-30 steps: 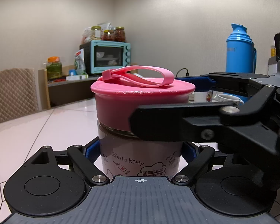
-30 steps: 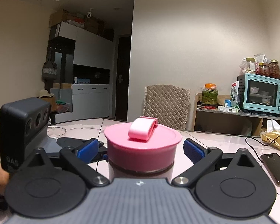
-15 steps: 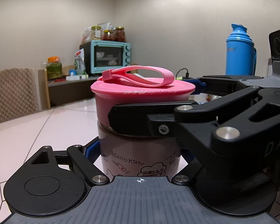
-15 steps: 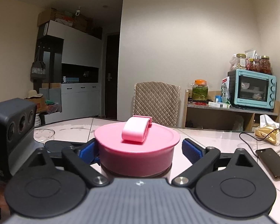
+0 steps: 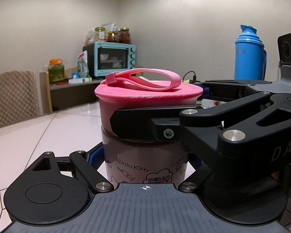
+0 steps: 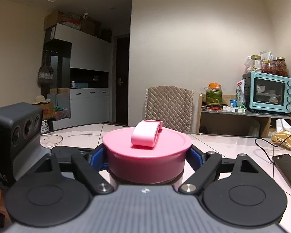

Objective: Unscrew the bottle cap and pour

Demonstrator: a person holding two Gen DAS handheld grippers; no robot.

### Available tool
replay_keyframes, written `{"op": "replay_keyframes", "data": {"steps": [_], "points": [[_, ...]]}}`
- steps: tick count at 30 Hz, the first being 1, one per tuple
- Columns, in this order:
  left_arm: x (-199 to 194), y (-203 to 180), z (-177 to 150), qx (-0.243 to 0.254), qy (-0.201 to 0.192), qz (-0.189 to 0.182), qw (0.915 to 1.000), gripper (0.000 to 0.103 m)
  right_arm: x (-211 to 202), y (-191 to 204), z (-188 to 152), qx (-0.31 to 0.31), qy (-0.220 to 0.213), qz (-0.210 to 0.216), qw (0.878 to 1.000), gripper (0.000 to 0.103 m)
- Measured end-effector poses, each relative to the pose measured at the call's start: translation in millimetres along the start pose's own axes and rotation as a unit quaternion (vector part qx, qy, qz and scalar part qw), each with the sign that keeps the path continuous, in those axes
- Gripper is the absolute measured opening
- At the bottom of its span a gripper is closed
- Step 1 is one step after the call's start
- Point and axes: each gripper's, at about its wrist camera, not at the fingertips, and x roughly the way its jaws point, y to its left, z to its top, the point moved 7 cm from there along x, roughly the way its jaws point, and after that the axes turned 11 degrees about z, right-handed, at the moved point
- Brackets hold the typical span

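Bottle, a squat translucent one printed with Hello Kitty drawings, stands upright on the white tiled table and is gripped low on its body by the left gripper, whose blue-padded fingers press in from both sides. Its wide pink cap sits on top, seated on the neck, clamped from either side by the right gripper, blue pads against the cap's wall. A pink strap loop lies across the cap's top. In the left wrist view the right gripper reaches in from the right at cap height. Further out on the table lie a dark phone with a black cable and a glass dish. Beyond stand a blue thermos, a quilted chair, and a turquoise toaster oven on a wooden shelf, jars on top.
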Motion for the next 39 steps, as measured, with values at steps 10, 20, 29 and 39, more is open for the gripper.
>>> {"op": "replay_keyframes", "data": {"steps": [10, 20, 29, 39], "points": [[-1, -2, -1, 0.0, 0.0, 0.0, 1.0, 0.09, -3, -16, 4, -0.026, 0.006, 0.111, 0.993, 0.085], [-3, -4, -1, -0.001, 0.0, 0.0, 1.0, 0.09, -4, -34, 11, -0.045, 0.012, 0.221, 0.974, 0.085], [-3, -2, -1, -0.001, 0.0, -0.001, 1.0, 0.09, -5, -26, 20, -0.031, 0.022, 0.193, 0.981, 0.086], [-5, -1, -1, -0.001, 0.001, -0.001, 1.0, 0.09, -17, -15, 24, -0.013, 0.018, 0.101, 0.995, 0.097]]}}
